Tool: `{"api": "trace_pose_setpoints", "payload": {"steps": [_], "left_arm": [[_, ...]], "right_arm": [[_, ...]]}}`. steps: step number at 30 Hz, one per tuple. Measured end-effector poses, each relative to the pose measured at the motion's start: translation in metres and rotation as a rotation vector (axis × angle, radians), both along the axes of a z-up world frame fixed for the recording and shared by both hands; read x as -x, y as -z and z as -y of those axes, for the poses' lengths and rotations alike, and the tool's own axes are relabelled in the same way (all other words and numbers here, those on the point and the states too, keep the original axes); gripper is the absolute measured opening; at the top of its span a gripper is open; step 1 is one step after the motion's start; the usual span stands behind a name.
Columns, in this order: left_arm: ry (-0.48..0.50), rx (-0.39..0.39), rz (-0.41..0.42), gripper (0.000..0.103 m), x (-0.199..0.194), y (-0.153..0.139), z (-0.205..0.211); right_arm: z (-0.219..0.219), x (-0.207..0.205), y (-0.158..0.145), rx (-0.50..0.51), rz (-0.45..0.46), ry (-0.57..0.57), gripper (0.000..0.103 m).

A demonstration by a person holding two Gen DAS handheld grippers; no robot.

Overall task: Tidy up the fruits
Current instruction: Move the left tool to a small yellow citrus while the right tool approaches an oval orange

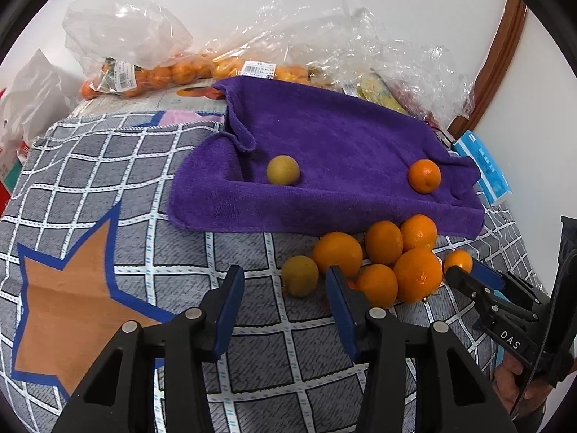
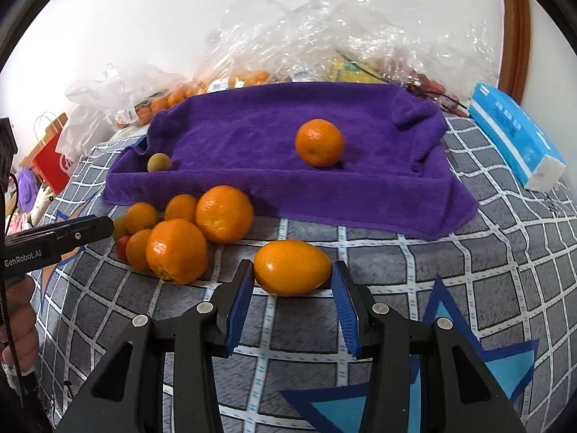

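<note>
Nearest to you on the right, the right gripper (image 2: 293, 264) has its jaws narrowed onto an oval orange (image 2: 292, 270). The fruit's long axis runs across the gap, one blue pad against each end. It sits at the very tips, just above the checked cloth (image 2: 414, 270).

On the left, the left gripper (image 1: 284, 270) has its jaws partly apart and empty. A yellow-green fruit (image 1: 300, 276) lies on the cloth straight ahead of them, framed between the tips with a gap on each side. Your left hand is clearly the nearer one to it.

Just right of that fruit, the pile of oranges (image 1: 382, 252) touches the right-hand pad's outer face in this view, so I judge a straight approach safest.

Beyond lies the purple towel (image 2: 252, 133), holding another yellow-green fruit (image 2: 159, 162) at its left and a round orange (image 2: 319, 142) to the right, well apart. That suggests each kind has its own side.

The left camera shows the right gripper from the side with its orange. The right camera shows only one dark finger of the left gripper, which half-hides the left hand's target. Only the right camera shows the towel's right end.
</note>
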State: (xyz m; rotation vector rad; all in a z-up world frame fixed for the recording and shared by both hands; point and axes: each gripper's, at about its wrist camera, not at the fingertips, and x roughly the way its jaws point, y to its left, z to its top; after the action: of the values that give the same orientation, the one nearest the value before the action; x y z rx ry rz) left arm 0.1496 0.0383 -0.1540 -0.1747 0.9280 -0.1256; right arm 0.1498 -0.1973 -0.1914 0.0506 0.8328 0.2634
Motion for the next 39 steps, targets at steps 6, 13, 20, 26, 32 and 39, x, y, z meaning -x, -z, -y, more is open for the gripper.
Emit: {"api": "trace_pose_setpoints", "payload": {"steps": [6, 13, 20, 26, 32, 39], "left_arm": [[0.01, 0.007, -0.016, 0.032, -0.003, 0.006, 0.003], [0.0, -0.004, 0.005, 0.026, 0.0, 0.002, -0.001], [0.016, 0.013, -0.009, 0.027, -0.004, 0.006, 0.003], [0.037, 0.006, -0.009, 0.025, -0.005, 0.009, 0.008], [0.015, -0.007, 0.009, 0.022, -0.001, 0.003, 0.001], [0.042, -0.014, -0.002, 0.027, -0.004, 0.009, 0.009]], "right_arm": [[0.0, -0.001, 0.002, -0.003, 0.004, 0.001, 0.044], [0.001, -0.001, 0.002, -0.011, 0.004, 0.001, 0.044], [0.0, -0.001, 0.003, 0.0, 0.007, 0.002, 0.044], [0.0, 0.0, 0.003, -0.006, 0.007, 0.002, 0.044], [0.0, 0.0, 0.003, -0.003, 0.008, 0.003, 0.044], [0.0, 0.0, 0.004, -0.001, 0.005, 0.003, 0.044]]}}
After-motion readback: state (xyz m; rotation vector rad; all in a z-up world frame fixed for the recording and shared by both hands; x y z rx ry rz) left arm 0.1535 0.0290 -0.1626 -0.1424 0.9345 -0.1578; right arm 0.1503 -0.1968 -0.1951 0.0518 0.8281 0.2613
